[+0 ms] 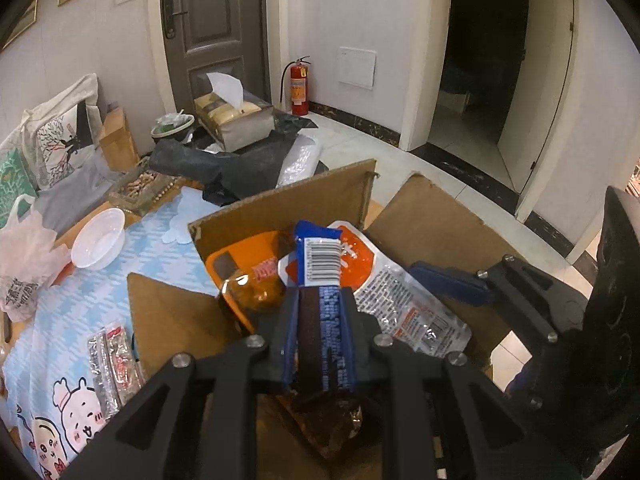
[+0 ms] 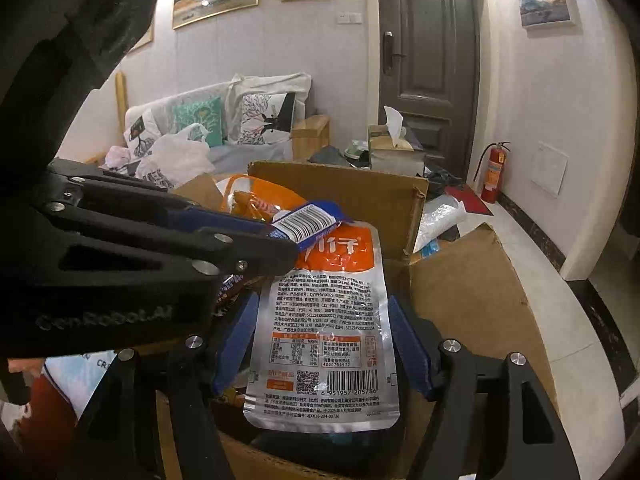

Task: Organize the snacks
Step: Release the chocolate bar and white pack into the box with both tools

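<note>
My left gripper [image 1: 320,300] is shut on a long blue snack packet [image 1: 320,264] with a barcode and holds it over the open cardboard box [image 1: 280,208]. The same packet [image 2: 308,222] and left gripper [image 2: 280,254] show in the right wrist view. A silver and orange snack pouch [image 2: 324,332] lies in the box between my right gripper's [image 2: 324,344] open blue fingers [image 2: 408,344]. It also shows in the left wrist view [image 1: 400,300], beside an orange packet [image 1: 244,272]. The right gripper's blue finger [image 1: 448,280] reaches in from the right.
The box stands on a table with a blue checked cloth [image 1: 60,344]. Small red snack packets [image 1: 114,364] and a white bowl [image 1: 98,238] lie left of the box. A tissue box [image 1: 236,118], black bags [image 1: 224,160] and cushions [image 1: 64,136] are behind. A box flap [image 2: 472,304] opens right.
</note>
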`<act>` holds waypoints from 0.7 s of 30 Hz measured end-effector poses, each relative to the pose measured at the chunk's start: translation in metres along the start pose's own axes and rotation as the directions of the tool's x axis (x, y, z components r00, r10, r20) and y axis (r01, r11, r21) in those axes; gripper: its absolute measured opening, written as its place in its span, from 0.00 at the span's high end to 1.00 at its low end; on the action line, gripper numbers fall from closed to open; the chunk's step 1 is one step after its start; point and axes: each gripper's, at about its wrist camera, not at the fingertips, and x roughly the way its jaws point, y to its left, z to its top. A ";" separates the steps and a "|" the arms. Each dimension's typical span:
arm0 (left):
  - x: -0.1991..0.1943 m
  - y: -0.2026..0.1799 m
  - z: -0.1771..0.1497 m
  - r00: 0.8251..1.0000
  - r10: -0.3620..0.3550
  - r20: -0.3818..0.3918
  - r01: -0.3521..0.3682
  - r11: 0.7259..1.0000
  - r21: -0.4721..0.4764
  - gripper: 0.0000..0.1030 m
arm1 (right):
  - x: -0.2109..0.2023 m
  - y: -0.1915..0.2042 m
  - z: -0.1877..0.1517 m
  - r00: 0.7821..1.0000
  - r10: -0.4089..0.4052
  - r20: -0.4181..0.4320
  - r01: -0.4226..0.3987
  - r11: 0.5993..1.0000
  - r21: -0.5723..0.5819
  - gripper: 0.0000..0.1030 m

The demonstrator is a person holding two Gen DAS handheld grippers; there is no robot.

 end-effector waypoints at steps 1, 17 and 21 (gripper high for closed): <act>0.000 0.000 0.000 1.000 -0.003 0.000 0.003 1.000 -0.003 0.81 | 0.001 0.001 0.000 1.000 -0.001 -0.001 0.001 1.000 -0.002 0.37; -0.063 0.025 -0.015 0.993 0.035 0.115 -0.032 0.999 -0.031 0.36 | -0.021 0.015 0.007 1.000 -0.002 0.011 0.002 1.000 -0.020 0.28; -0.097 0.055 -0.031 0.981 0.117 0.153 -0.108 0.992 -0.067 0.32 | -0.033 0.032 0.017 0.998 0.021 0.052 -0.019 0.999 -0.030 0.28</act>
